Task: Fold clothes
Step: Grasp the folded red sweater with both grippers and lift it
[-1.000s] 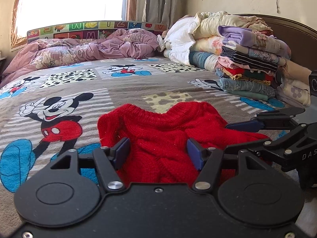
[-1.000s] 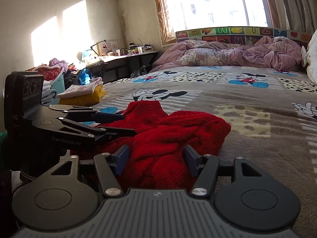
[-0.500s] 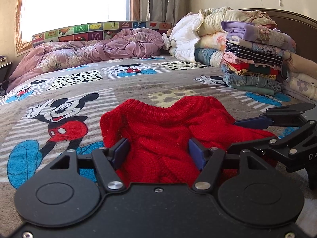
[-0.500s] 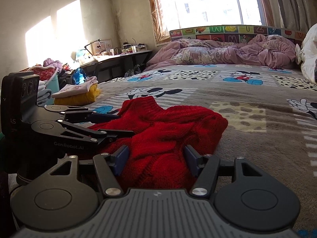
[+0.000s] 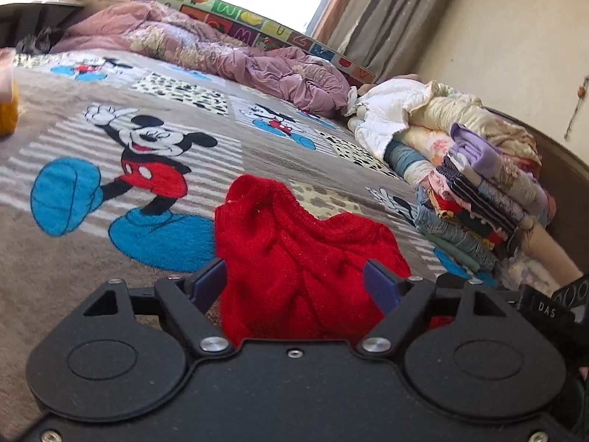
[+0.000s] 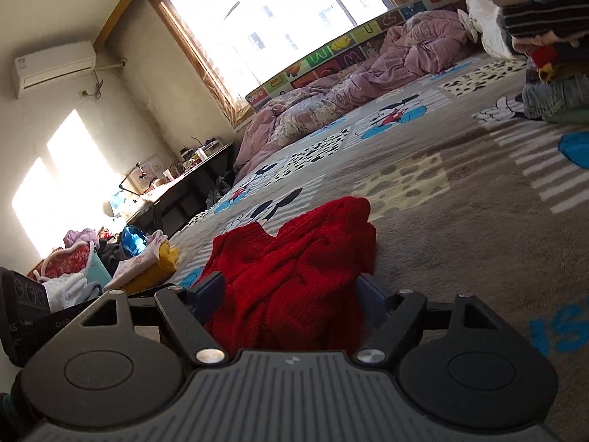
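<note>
Letting go of the red sweater (image 5: 302, 258), by the look of it: left tool (image 5: 300, 283) and right tool (image 6: 291, 291) both opening, jaws spread wide on either side of the bunched knit, pads apparently clear of it. Lies crumpled near the close edge of the bed (image 5: 257, 154), on the cartoon blanket. Next, probably: finding hem or shoulders and regripping to spread flat. Plenty of bare blanket ahead; stack of folded clothes (image 5: 478, 199) crowds the right side, lilac duvet (image 5: 228, 55) far off.
</note>
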`<state>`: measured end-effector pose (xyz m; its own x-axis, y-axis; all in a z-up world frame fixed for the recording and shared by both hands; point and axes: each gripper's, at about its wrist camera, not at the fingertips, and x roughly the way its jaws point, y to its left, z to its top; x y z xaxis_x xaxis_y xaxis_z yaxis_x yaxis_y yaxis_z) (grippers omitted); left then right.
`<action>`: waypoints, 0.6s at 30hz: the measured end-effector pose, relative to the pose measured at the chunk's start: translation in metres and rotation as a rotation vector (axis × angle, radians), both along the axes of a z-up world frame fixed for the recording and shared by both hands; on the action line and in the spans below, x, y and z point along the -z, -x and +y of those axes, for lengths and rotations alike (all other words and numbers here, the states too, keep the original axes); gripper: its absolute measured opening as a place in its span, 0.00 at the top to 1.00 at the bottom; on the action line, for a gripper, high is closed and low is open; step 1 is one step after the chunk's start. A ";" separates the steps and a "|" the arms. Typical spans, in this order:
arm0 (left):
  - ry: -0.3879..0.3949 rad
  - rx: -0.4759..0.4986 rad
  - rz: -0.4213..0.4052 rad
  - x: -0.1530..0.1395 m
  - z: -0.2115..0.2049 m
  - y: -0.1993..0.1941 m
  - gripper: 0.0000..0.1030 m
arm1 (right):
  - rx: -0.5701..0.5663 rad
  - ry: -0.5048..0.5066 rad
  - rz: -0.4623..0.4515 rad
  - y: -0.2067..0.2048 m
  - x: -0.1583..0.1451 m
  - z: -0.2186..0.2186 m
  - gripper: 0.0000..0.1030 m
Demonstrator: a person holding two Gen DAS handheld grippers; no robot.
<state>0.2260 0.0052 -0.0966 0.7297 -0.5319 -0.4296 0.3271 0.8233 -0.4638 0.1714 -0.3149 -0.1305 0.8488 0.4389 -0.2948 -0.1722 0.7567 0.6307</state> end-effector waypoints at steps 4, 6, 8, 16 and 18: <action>0.164 -0.038 0.146 0.015 0.009 -0.013 0.19 | 0.002 -0.167 0.105 -0.017 0.020 -0.006 0.17; 0.227 -0.043 0.202 0.023 0.008 -0.019 0.18 | -0.003 -0.209 0.141 -0.027 0.028 -0.004 0.15; 0.232 -0.055 0.218 0.027 0.004 -0.021 0.19 | -0.004 -0.214 0.179 -0.038 0.034 0.002 0.15; 0.221 -0.118 0.247 0.029 0.002 -0.014 0.37 | -0.008 -0.185 0.190 -0.045 0.040 0.016 0.27; 0.231 -0.132 0.255 0.027 0.000 -0.009 0.44 | -0.007 -0.200 0.192 -0.043 0.041 0.014 0.29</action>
<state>0.2345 0.0049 -0.1231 0.6837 -0.5442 -0.4861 0.0749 0.7150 -0.6951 0.2141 -0.3005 -0.1719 0.7825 0.5102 -0.3568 -0.0396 0.6127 0.7893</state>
